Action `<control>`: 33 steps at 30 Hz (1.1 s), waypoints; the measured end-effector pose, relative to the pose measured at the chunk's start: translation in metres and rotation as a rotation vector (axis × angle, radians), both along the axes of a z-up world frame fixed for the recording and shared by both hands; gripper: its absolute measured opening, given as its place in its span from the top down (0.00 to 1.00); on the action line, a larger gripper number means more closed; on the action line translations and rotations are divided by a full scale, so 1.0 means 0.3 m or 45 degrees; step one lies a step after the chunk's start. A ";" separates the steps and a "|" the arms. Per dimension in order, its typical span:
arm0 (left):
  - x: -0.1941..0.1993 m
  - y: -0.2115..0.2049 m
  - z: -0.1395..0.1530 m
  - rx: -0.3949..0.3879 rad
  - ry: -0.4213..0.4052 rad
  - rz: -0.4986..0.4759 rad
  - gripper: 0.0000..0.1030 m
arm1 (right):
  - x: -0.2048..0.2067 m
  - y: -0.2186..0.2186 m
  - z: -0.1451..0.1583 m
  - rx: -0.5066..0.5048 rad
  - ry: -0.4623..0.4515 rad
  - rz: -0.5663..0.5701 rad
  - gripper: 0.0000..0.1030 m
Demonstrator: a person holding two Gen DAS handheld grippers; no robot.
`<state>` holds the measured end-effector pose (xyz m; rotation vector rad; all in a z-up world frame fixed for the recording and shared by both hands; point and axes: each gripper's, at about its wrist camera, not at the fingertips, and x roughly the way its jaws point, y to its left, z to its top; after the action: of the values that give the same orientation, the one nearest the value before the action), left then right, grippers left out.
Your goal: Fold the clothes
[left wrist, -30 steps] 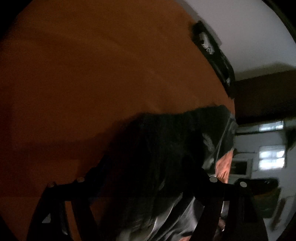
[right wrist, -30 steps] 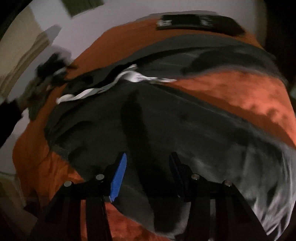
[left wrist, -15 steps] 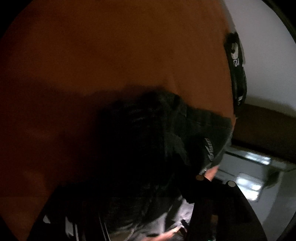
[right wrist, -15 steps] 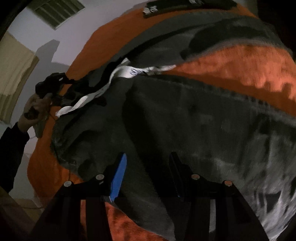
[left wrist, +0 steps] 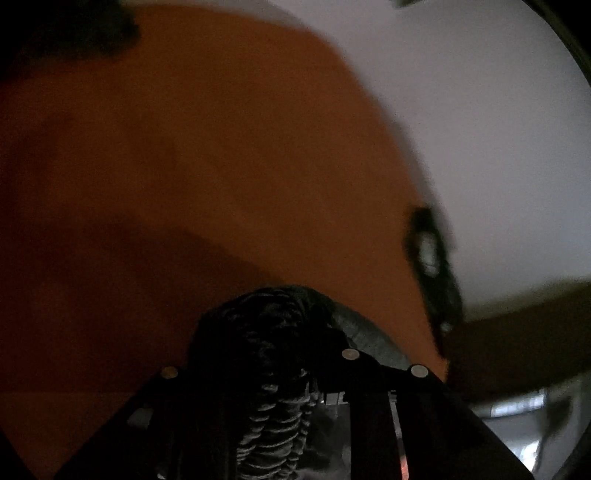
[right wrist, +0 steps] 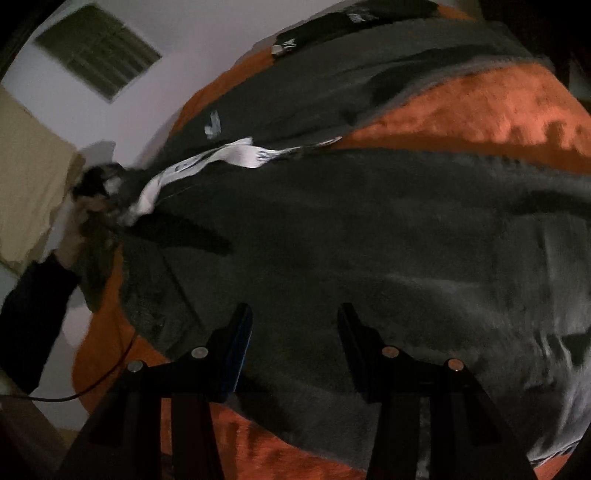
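A dark grey garment (right wrist: pixel 369 240) with a white inner waistband (right wrist: pixel 240 155) lies spread over an orange blanket (right wrist: pixel 480 118). My right gripper (right wrist: pixel 295 328) hangs open just above the cloth, with nothing pinched between its fingers. In the left wrist view, the jaws of my left gripper (left wrist: pixel 269 332) are closing on a bunched fold of that dark garment (left wrist: pixel 273 424), which fills the gap between them. The right wrist view shows this left gripper (right wrist: pixel 92 181) at the far left, at the waistband end, carried by a hand (right wrist: pixel 74 240) in a dark sleeve.
A black strip-like item (right wrist: pixel 351 18) lies at the far edge of the blanket, also seen as a black strip (left wrist: pixel 432 266) beside the white wall. A wall vent (right wrist: pixel 99 51) and a beige curtain (right wrist: pixel 29 184) are at the left. A thin cable (right wrist: pixel 110 369) trails off the blanket's near-left edge.
The left jaws have narrowed around the bunched cloth and the left view has swung toward the wall. The right gripper has sunk closer to the garment and rolled, jaws unchanged.
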<state>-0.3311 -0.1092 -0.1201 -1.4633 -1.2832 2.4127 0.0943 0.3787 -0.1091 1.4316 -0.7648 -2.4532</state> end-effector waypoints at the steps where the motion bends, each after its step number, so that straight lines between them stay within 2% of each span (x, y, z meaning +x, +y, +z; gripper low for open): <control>1: -0.036 0.000 -0.058 -0.018 -0.057 0.023 0.81 | 0.002 0.007 -0.003 0.003 -0.007 0.001 0.55; 3: -0.086 0.013 -0.177 -0.020 -0.168 0.040 0.82 | 0.011 0.019 -0.005 0.022 -0.009 0.007 0.55; 6: -0.084 0.023 -0.194 0.041 -0.152 0.089 0.77 | 0.028 0.049 -0.001 0.040 -0.021 -0.009 0.55; 7: -0.089 0.013 -0.191 0.085 -0.172 0.071 0.70 | 0.035 0.063 0.003 0.030 -0.031 -0.021 0.55; 8: -0.093 0.004 -0.189 0.128 -0.192 0.052 0.67 | 0.042 0.070 0.008 0.025 -0.037 -0.024 0.55; 11: -0.080 -0.025 -0.161 0.251 -0.238 0.010 0.65 | 0.064 0.085 0.023 0.056 -0.039 -0.029 0.55; 12: -0.059 -0.033 -0.137 0.287 -0.242 0.000 0.60 | 0.070 0.089 0.029 0.072 -0.038 -0.031 0.55; 13: -0.028 -0.037 -0.092 0.309 -0.212 -0.037 0.50 | 0.075 0.092 0.036 0.087 -0.037 -0.035 0.55; 14: 0.004 -0.041 -0.047 0.327 -0.182 -0.074 0.46 | 0.081 0.095 0.040 0.095 -0.037 -0.037 0.55; 16: 0.089 -0.068 0.053 0.291 -0.119 -0.168 0.28 | 0.090 0.094 0.045 0.114 -0.035 -0.043 0.55; 21: 0.339 -0.145 0.200 0.269 -0.064 -0.404 0.25 | 0.100 0.090 0.044 0.147 -0.038 -0.070 0.55; 25: 0.526 -0.213 0.251 -0.062 -0.093 -0.497 0.25 | 0.092 0.103 0.026 0.130 -0.082 -0.088 0.55; 28: 0.700 -0.283 0.196 -0.221 -0.135 -0.568 0.25 | 0.089 0.123 0.028 0.173 -0.099 -0.101 0.55; 30: 0.805 -0.323 0.120 -0.180 -0.184 -0.585 0.25 | 0.089 0.139 0.026 0.176 -0.097 -0.123 0.54; 33: 0.903 -0.341 0.005 -0.059 -0.229 -0.520 0.25 | 0.077 0.160 0.006 0.132 -0.125 -0.176 0.53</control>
<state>-0.0602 -0.2115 -0.1188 -1.7833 -0.8480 2.0968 0.1173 0.4266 -0.1074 1.5971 -0.7913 -2.5763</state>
